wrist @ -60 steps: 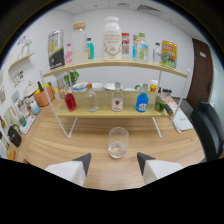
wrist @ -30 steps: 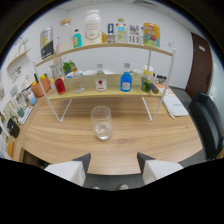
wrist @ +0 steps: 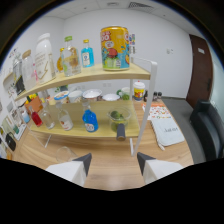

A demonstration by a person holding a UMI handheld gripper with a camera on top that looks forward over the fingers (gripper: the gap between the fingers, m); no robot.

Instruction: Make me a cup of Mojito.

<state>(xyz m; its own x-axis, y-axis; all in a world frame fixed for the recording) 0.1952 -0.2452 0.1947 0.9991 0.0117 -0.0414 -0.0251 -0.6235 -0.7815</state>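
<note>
- gripper view: the gripper (wrist: 113, 161) hangs over the wooden table (wrist: 112, 172), pointed at the right half of a two-tier shelf (wrist: 100, 75).
- its two pale fingers (wrist: 75, 165) are spread well apart, nothing held and nothing between them but bare table.
- the glass (wrist: 64, 153) stands upright on the table in front of the shelf, just ahead of the left finger and a little outside it. it is clear and its long axis runs straight up, mouth on top; i cannot tell if anything is in it.
- top tier of the shelf, from its right end: a tall yellow can (wrist: 115, 47) standing upright, then a small blue bottle (wrist: 87, 53), a clear bottle (wrist: 71, 56) and a big white jug (wrist: 45, 57) at the left.
- lower tier of the shelf: a round blue bottle (wrist: 90, 121) near the middle, a clear bottle with a label (wrist: 64, 120) left of it, and a red bottle (wrist: 36, 118) further left.
- right of the blue bottle on that tier sits a glass bowl (wrist: 118, 117) holding something green, with a dark short cylinder (wrist: 121, 131) in front of it.
- behind the shelf's right post stands a small yellow jar (wrist: 138, 92).
- right of the shelf, papers (wrist: 165, 127) lie flat on the table, and a dark chair (wrist: 207, 125) stands beyond the table edge.
</note>
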